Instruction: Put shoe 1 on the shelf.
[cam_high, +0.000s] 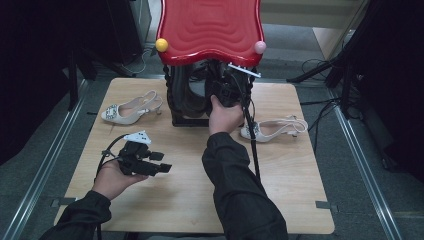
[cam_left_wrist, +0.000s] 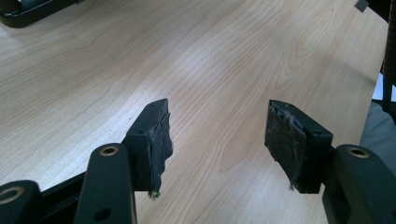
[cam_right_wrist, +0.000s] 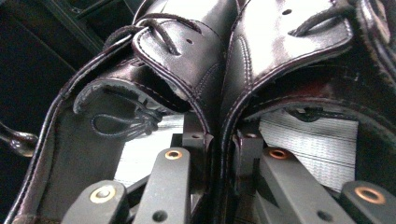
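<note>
Black leather lace-up shoes (cam_right_wrist: 205, 70) sit side by side on the far rack, under your right hand-held gripper (cam_right_wrist: 219, 140), clenched on their touching inner walls; your left hand-held gripper (cam_left_wrist: 217, 135) idles released, near left.

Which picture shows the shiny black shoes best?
The right gripper view: the black shoes are close up, with laces and stitching clear, and the right gripper has a jaw inside each. The high view shows them small and dark under the red shelf. The left gripper view faces the table.
</note>
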